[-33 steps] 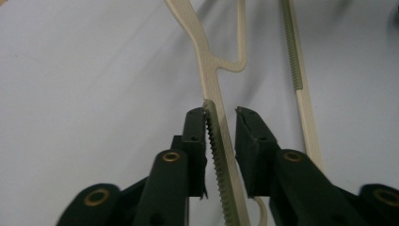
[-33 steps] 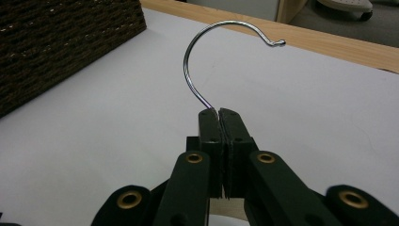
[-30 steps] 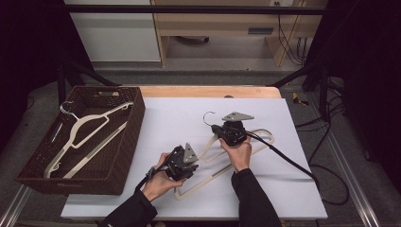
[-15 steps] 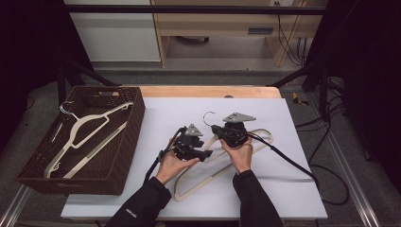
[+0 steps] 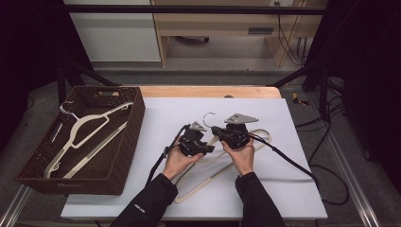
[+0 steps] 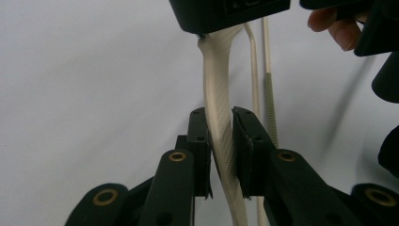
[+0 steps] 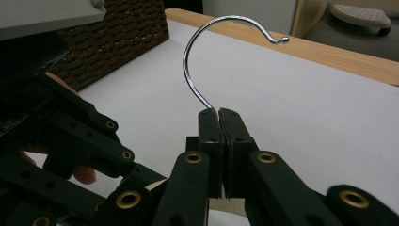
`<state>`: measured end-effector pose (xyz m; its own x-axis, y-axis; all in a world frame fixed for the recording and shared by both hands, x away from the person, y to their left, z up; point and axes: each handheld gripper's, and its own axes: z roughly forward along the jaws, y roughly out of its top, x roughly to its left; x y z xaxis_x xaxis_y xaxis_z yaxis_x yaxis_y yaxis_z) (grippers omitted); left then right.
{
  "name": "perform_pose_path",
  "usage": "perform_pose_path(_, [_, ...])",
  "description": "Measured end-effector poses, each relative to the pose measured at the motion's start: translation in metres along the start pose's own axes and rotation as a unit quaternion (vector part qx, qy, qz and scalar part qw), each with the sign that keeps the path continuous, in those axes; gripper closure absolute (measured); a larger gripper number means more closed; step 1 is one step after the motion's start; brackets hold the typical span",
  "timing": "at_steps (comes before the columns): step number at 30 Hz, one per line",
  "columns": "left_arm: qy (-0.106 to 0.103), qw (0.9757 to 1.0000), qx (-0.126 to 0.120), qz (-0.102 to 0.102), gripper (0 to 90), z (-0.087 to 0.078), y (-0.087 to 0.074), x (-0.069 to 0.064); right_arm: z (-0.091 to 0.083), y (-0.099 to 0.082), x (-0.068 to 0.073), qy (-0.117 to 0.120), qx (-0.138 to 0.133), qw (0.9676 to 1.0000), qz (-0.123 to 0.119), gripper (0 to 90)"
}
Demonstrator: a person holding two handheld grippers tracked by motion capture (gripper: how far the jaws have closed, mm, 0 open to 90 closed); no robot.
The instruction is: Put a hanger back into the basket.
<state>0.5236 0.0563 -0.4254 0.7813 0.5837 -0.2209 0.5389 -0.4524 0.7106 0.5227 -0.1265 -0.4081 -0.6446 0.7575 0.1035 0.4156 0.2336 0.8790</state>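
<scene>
The cream plastic hanger [image 5: 222, 166] lies on the white-covered bench [image 5: 156, 113] near its middle, a little toward the person's edge, well apart from the wicker basket [image 5: 124, 156] at the bench's left edge, where another cream hanger [image 5: 87, 127] already lies. The right gripper [image 5: 218, 131] has its jaws clamped together on the base of the chrome hook [image 7: 214, 52], right where the wire enters the hanger's neck. The left gripper [image 5: 204, 147] has just been closing its jaws, and the left gripper view shows them pressed on the hanger's shoulder arm [image 6: 221, 127], with the textured strip of the arm between the pads.

The step in hand looks like lifting the hanger with both grips to carry it to the basket. To do it well, both hands should rise together and level, so the thin arm is not twisted between the two holds. The hook grip is on round wire and may swivel, so the left hold should bear the weight. Carry it toward the bench's left edge high enough to clear the basket's wall, line it up along the hanger inside, lower it, and only then part the jaws.
</scene>
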Motion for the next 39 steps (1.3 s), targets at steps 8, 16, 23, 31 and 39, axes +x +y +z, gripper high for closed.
perform_pose_path(8, [-0.040,0.9983,-0.041,-0.007,85.2,-0.022,-0.004,-0.012,-0.033,0.005,0.007,0.031,-0.027,0.9989,-0.021,77.5])
perform_pose_path(16, [0.000,0.9980,-0.053,0.036,86.1,-0.052,-0.005,-0.029,-0.079,0.001,0.019,0.041,-0.041,0.9973,-0.044,57.8])
perform_pose_path(23, [0.013,0.9942,-0.090,0.058,86.0,-0.098,-0.005,-0.030,-0.104,-0.019,0.013,0.037,-0.052,0.9973,-0.035,35.8])
perform_pose_path(31, [0.044,0.9913,-0.095,0.080,86.0,-0.145,-0.003,-0.025,-0.128,-0.040,-0.005,0.016,-0.065,0.9974,-0.026,21.0])
perform_pose_path(39, [0.054,0.9883,-0.111,0.091,86.0,-0.186,0.002,-0.017,-0.146,-0.054,-0.013,-0.012,-0.065,0.9975,-0.025,10.8])
